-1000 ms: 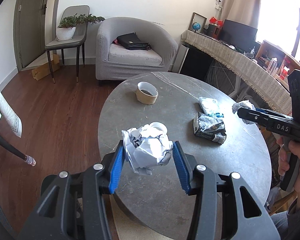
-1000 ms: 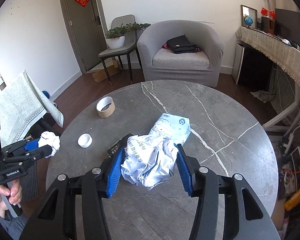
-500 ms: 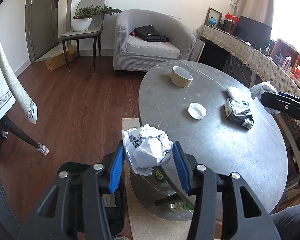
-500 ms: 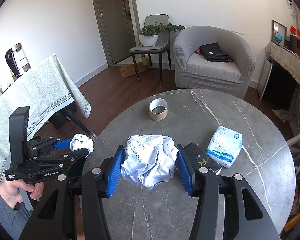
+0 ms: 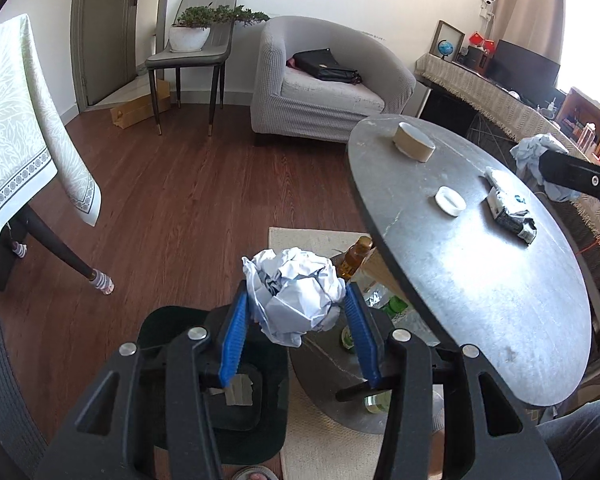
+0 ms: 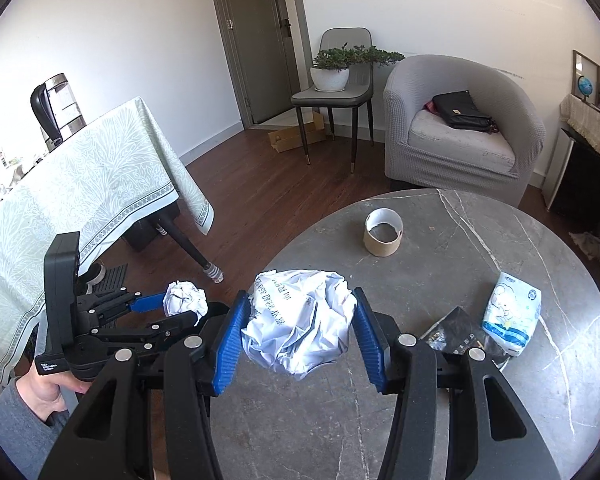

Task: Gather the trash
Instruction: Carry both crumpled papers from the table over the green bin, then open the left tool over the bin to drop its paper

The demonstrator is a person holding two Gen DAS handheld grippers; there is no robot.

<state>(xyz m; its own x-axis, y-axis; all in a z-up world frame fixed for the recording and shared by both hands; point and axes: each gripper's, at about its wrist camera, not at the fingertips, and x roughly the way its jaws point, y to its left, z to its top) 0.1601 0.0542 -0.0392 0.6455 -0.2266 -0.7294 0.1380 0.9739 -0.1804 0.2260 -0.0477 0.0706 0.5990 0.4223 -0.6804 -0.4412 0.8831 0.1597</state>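
My left gripper (image 5: 296, 312) is shut on a crumpled white paper ball (image 5: 294, 294) and holds it off the table's left edge, above a dark green bin (image 5: 220, 388) on the floor. It also shows in the right wrist view (image 6: 185, 298). My right gripper (image 6: 298, 334) is shut on a larger crumpled paper wad (image 6: 300, 320) with printed text, held above the round grey marble table (image 6: 440, 420). That wad also shows in the left wrist view (image 5: 534, 158).
On the table lie a tape roll (image 6: 383, 232), a white lid (image 5: 450, 201), a black packet (image 6: 458, 334) and a white tissue pack (image 6: 510, 314). Bottles (image 5: 356, 258) stand under the table. A cloth-covered table (image 6: 80, 192), a chair (image 6: 332, 92) and an armchair (image 6: 460, 128) stand around.
Both grippers have swung left, each keeping its paper. The left one has moved from over the table to beyond its edge, over the bin.
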